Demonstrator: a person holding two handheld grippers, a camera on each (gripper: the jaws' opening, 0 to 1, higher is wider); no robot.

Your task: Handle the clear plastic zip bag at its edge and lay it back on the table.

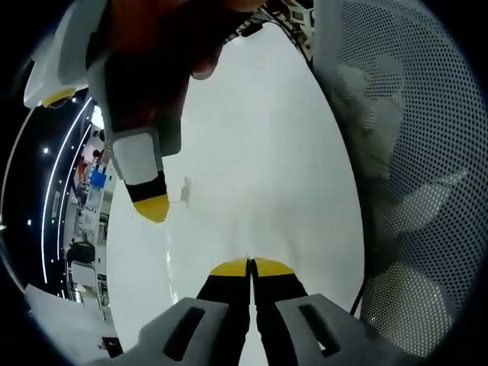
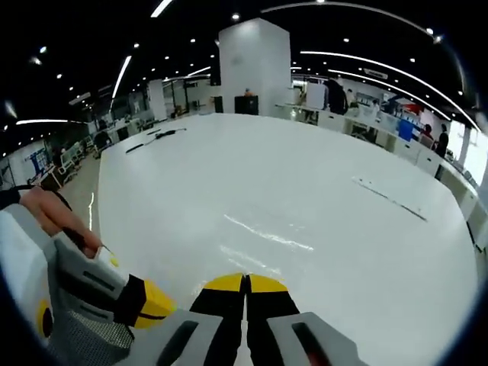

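Currently: left gripper [image 1: 250,266] jaws pressed together, pinching the edge of the clear zip bag [image 1: 229,221] | bag spreads ahead of the jaws over the white table [image 1: 259,114] | right gripper [image 2: 245,283] jaws closed together, nothing visibly between them | mesh basket [image 1: 412,152] right of left jaws

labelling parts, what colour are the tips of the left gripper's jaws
Yellow tips on black jaws of the left gripper; clearest in the left gripper view.
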